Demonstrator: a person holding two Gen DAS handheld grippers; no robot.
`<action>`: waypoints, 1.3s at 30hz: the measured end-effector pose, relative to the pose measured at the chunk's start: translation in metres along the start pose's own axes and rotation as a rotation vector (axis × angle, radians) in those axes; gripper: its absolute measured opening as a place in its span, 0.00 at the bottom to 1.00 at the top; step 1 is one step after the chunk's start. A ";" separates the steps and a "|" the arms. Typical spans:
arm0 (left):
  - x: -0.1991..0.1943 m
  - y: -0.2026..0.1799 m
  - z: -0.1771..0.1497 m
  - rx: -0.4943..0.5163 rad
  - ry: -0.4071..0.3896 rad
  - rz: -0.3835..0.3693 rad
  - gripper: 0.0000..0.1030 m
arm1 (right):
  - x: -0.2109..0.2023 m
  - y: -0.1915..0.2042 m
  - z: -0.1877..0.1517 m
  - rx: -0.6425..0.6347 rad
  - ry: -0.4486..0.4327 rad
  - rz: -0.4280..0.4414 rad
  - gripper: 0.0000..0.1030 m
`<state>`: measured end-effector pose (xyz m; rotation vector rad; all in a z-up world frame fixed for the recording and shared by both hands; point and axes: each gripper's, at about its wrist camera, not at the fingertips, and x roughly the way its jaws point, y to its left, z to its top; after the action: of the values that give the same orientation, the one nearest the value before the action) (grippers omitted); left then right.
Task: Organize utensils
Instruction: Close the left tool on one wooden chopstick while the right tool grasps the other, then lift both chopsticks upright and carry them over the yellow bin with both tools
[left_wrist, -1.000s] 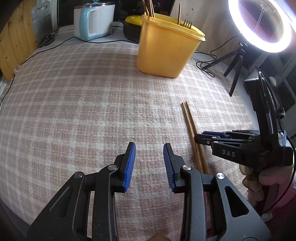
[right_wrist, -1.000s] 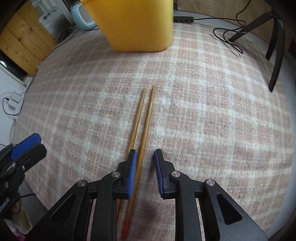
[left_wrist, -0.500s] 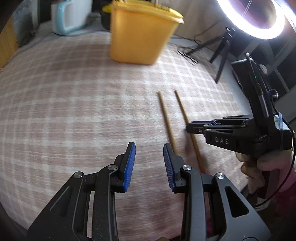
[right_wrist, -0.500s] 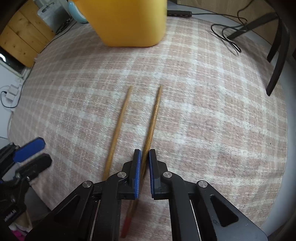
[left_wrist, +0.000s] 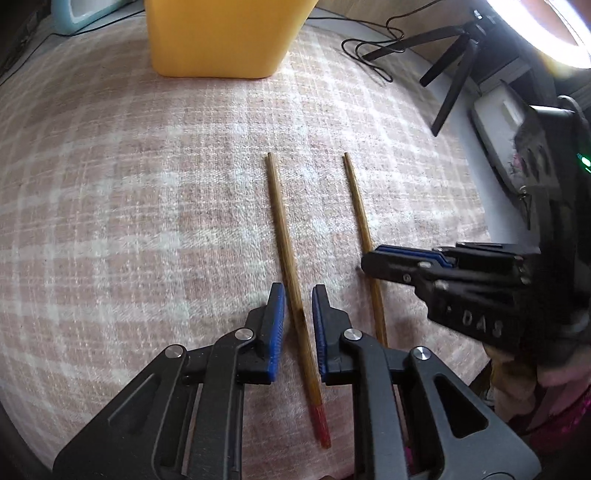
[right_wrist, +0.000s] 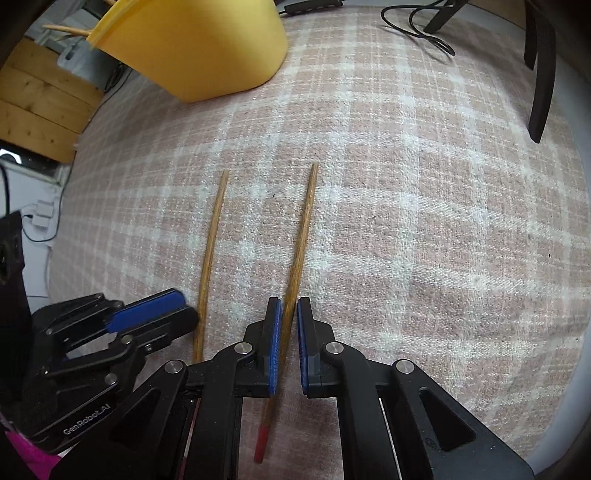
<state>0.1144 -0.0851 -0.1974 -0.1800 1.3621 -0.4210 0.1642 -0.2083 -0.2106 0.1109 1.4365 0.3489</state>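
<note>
Two wooden chopsticks with red ends lie apart on the checked cloth. My left gripper (left_wrist: 298, 295) straddles the left chopstick (left_wrist: 284, 236), jaws narrowly open on either side of it, not clamped. My right gripper (right_wrist: 289, 308) has its jaws nearly closed around the right chopstick (right_wrist: 301, 236), which runs between the blue pads; a thin gap shows. The right gripper also shows in the left wrist view (left_wrist: 373, 258), over the right chopstick (left_wrist: 356, 199). The left gripper shows in the right wrist view (right_wrist: 184, 310), beside the left chopstick (right_wrist: 212, 240).
A yellow plastic bin (left_wrist: 221, 37) stands at the far side of the cloth, also in the right wrist view (right_wrist: 207, 48), holding utensils. A black tripod (left_wrist: 454, 74) with a ring light and cables stand at the far right. The table edge is close on the right.
The chopsticks, together a second ago, now lie apart. My left gripper moved right over the left chopstick and narrowed. My right gripper closed around the right chopstick.
</note>
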 end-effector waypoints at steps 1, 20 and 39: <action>0.003 0.000 0.002 -0.007 0.014 0.005 0.13 | -0.001 -0.002 0.002 -0.004 -0.001 -0.003 0.05; 0.009 -0.001 0.008 0.018 -0.004 0.042 0.05 | 0.006 0.032 -0.007 -0.085 -0.017 -0.074 0.06; -0.061 0.025 -0.006 -0.036 -0.181 -0.018 0.04 | -0.037 0.026 -0.029 -0.043 -0.194 -0.005 0.05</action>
<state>0.1044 -0.0371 -0.1524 -0.2548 1.1918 -0.3861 0.1285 -0.1989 -0.1725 0.1033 1.2365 0.3546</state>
